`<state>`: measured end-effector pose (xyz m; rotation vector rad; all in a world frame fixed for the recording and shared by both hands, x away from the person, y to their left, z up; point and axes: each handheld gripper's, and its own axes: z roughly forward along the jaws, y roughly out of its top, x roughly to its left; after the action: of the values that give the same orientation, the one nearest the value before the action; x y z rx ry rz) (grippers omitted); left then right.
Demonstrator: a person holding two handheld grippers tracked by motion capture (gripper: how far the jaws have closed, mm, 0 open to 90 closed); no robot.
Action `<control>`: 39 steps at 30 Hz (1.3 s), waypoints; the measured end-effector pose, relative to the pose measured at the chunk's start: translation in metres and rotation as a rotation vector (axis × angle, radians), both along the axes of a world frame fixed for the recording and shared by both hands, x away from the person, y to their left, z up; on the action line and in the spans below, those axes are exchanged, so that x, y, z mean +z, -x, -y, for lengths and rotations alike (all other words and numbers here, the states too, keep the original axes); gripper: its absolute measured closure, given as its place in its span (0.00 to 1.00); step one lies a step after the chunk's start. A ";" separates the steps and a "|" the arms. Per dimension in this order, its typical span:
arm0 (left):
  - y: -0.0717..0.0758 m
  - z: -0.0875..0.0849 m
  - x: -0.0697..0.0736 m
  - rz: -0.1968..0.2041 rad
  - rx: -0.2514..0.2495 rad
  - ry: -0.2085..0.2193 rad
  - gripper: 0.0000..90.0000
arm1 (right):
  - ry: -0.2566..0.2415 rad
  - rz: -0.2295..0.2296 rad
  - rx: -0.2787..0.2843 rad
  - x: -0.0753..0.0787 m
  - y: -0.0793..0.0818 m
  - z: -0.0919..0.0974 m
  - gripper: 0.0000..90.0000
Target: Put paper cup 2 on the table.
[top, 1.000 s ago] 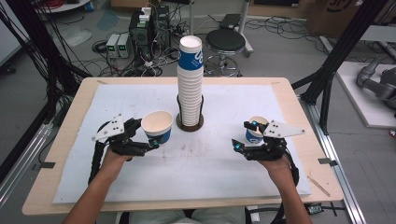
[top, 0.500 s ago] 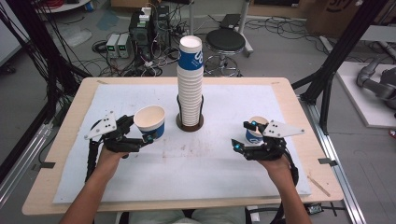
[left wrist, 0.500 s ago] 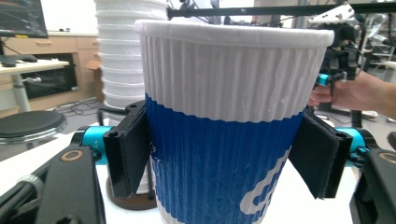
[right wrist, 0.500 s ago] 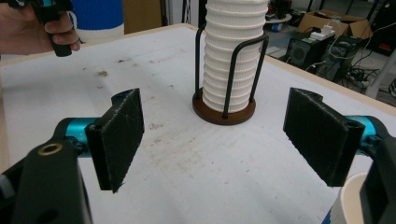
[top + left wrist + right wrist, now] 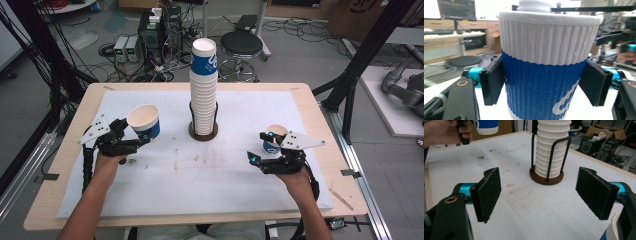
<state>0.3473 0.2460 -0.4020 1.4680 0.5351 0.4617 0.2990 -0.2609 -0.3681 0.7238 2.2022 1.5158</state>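
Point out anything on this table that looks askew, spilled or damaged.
The white mat carries brown stains and smudges near its middle. The cup in the left tongs is tilted, not upright. The cup stack stands straight in its holder.

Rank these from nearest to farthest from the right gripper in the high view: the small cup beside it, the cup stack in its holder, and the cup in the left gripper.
1. Small cup, right beside the right gripper.
2. Cup stack, mid-table.
3. Held cup, far left, in the left gripper.
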 end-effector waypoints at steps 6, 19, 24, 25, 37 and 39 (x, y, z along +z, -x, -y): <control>-0.010 -0.004 -0.017 -0.056 0.031 -0.036 0.30 | 0.002 -0.008 0.007 -0.001 0.001 -0.001 0.23; -0.032 -0.004 -0.041 -0.155 0.118 -0.093 0.30 | -0.007 -0.019 0.019 -0.003 -0.002 0.000 0.23; -0.038 0.000 -0.047 -0.211 0.138 -0.159 0.30 | -0.006 -0.021 0.018 -0.003 -0.001 0.000 0.23; -0.039 0.001 -0.048 -0.217 0.137 -0.176 0.30 | -0.005 -0.019 0.018 -0.003 -0.001 0.000 0.23; -0.034 0.011 -0.048 -0.241 0.167 -0.329 0.29 | -0.004 -0.019 0.022 -0.003 0.000 0.000 0.23; -0.032 0.010 -0.048 -0.250 0.169 -0.332 0.29 | -0.004 -0.021 0.022 -0.003 0.000 0.000 0.23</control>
<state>0.3795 0.2365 -0.4499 1.8207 0.8154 0.5203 0.2989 -0.2614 -0.3714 0.7229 2.2298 1.5307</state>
